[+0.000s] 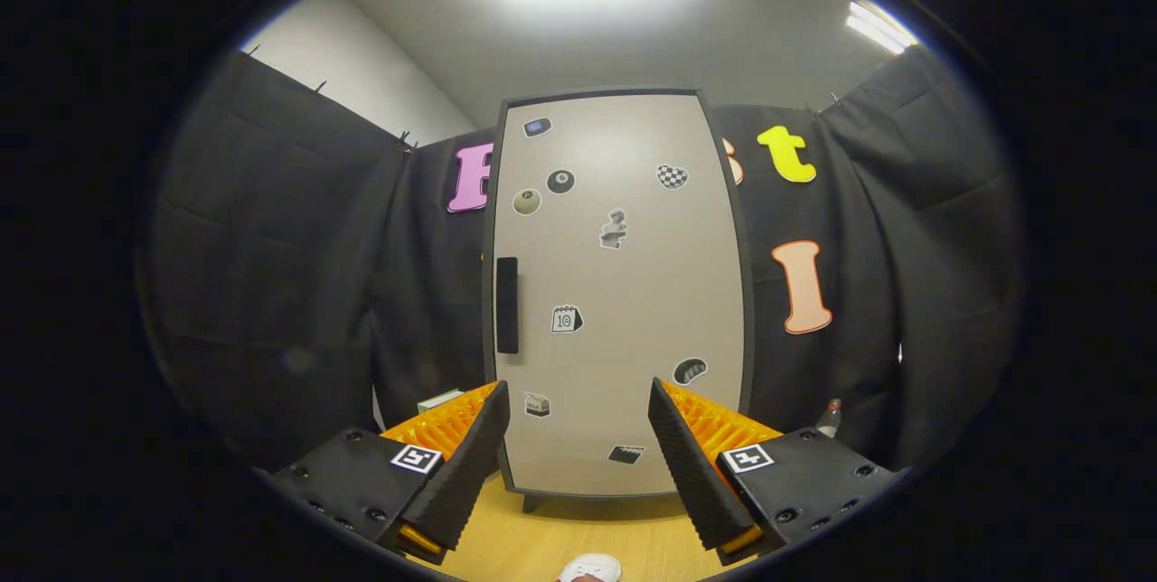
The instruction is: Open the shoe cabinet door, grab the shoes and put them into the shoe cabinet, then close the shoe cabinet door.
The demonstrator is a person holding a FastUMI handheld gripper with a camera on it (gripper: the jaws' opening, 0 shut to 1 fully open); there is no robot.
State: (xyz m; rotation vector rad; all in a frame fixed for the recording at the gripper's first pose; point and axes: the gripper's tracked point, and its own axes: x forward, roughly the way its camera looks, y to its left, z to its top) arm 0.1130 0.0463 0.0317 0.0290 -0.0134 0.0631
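The gripper [578, 401] sits at the bottom of the frame with its two fingers spread wide and nothing held between them; each finger [465, 464] rises at a slant from its block, and the outer parts of both blocks fade into darkness low in the frame. Straight ahead, in the centre of the frame and seen through the gap between the fingers, stands the shoe cabinet [624, 293], upright on a wooden floor [578, 537]; its pale door is closed, framed by a dark edge, and a dark vertical handle [507, 305] sits on the door's left side at about mid-height. Small stickers [567, 319] are scattered over the door, too small to make out in detail; the fingertips cover the lower corners of the door. One short foot [531, 502] of the cabinet shows below its left corner; the rest of the base is hidden behind the fingers. At the very bottom centre, between the fingers and near them, a white shoe [589, 568] is cut off so that only its top shows. To the lower right, beyond the right finger, a small bottle [829, 417] stands against the black cloth wall [298, 275], half hidden; a pale box-like thing [440, 400] peeks out behind the left finger, hard to identify.
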